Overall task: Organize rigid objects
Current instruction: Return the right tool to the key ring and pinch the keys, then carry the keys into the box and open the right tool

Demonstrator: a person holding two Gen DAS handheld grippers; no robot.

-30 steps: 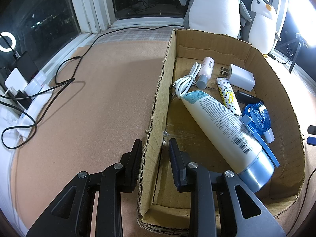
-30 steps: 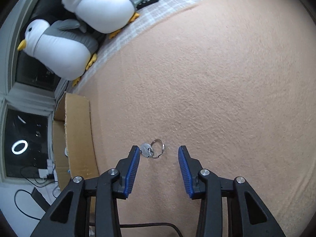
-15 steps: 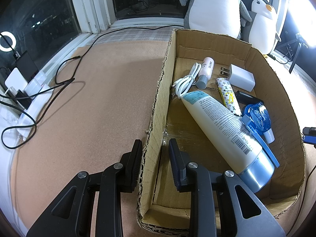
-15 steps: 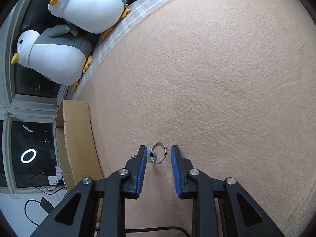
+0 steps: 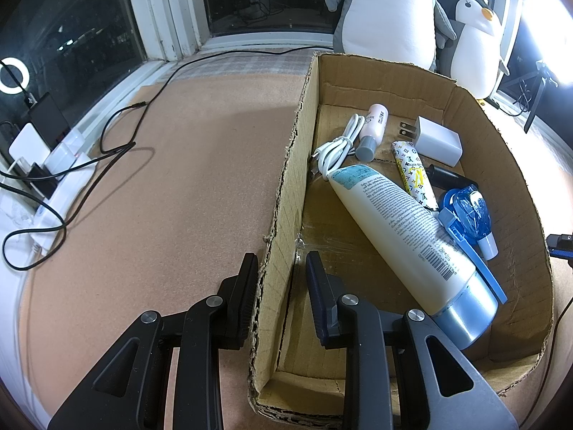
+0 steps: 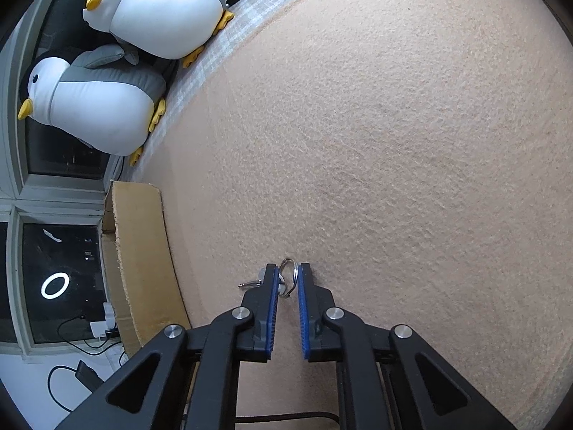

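In the right wrist view my right gripper (image 6: 287, 276) is shut on a metal key ring (image 6: 288, 272) with a key (image 6: 252, 282) sticking out to the left, low over the tan carpet. In the left wrist view my left gripper (image 5: 281, 268) straddles the left wall of a cardboard box (image 5: 286, 179), one finger outside and one inside, not pressed tight. The box holds a large lotion tube (image 5: 404, 229), a white cable (image 5: 336, 150), a small pink bottle (image 5: 372, 129), a white charger (image 5: 437, 139), a patterned tube (image 5: 412, 172) and a blue item (image 5: 465, 211).
Two plush penguins (image 5: 386, 14) (image 6: 89, 104) stand behind the box by the window. Black cables (image 5: 107, 150) and a power strip (image 5: 46, 175) lie on the floor at left. The box's outer wall (image 6: 139, 251) shows left of my right gripper.
My right gripper closed from wide open onto the key ring. The left gripper and the box stayed still.
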